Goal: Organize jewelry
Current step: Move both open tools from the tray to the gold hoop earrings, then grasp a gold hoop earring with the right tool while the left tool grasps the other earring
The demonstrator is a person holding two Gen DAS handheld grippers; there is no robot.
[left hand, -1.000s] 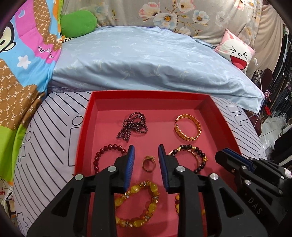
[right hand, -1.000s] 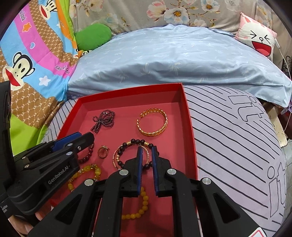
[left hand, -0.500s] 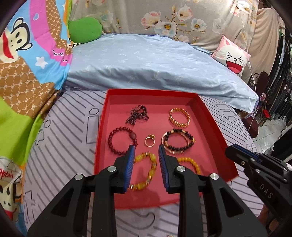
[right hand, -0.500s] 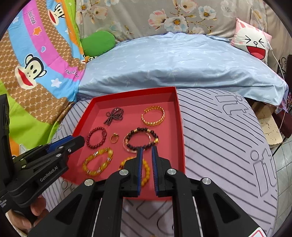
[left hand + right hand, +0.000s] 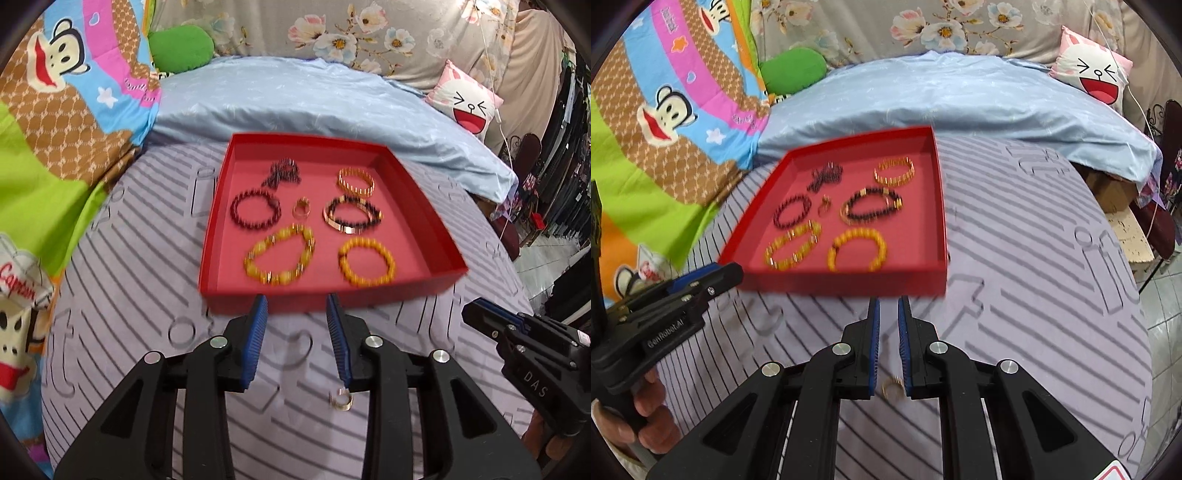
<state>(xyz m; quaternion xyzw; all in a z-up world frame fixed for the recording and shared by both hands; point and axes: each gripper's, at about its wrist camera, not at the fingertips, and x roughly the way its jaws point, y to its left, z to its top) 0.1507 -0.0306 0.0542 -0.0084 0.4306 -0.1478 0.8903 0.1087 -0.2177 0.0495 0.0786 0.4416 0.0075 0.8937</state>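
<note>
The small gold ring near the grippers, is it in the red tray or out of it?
Out. The small gold ring lies on the striped sheet, nearer the cameras than the red tray.

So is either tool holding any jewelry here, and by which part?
Nothing is held. The left tool is open and empty; the right tool is shut on nothing. A gold ring lies loose on the striped sheet, outside the red tray.
</note>
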